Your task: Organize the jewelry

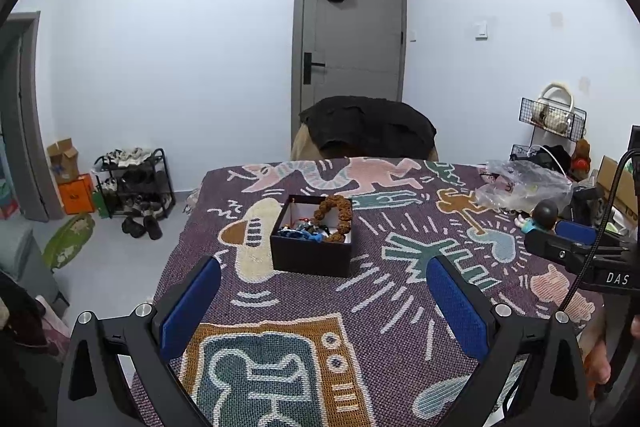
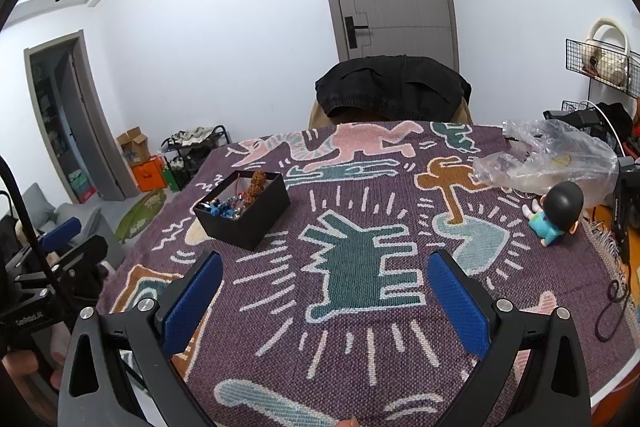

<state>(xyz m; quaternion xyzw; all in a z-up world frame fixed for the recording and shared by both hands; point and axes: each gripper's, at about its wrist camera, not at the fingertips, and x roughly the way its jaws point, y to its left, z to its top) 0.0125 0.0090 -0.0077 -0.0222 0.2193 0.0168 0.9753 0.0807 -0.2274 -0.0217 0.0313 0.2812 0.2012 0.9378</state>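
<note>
Black and open-topped, the jewelry box [image 1: 311,242] sits on the patterned woven cloth [image 1: 380,307] just ahead of the left gripper [image 1: 324,311], slightly left of its centre line, while from the right gripper [image 2: 326,305] it lies farther off, ahead and to the left. Both sets of tongs stand spread wide with nothing between their blue pads [image 1: 192,307], hovering over the cloth. Inside the box a chunky brown bead bracelet [image 1: 334,217] leans up against the far-right wall, its top poking above the rim, and a tangle of small blue and silver pieces [image 1: 302,231] lies on the box floor on the near side. Nearly everything appears already boxed, so the task looks close to done, or the sorting has yet to start; I cannot tell which. The risks, as I judge them: the box looks light, so a finger catching its wall could push or tip it; pinching into the tangle could drag out several pieces at once; the propped bracelet could flop out if nudged. Off to the right, a crumpled plastic bag [image 2: 552,155] and a doll [image 2: 554,213] sit near enough to be swept by the right tongs.
</note>
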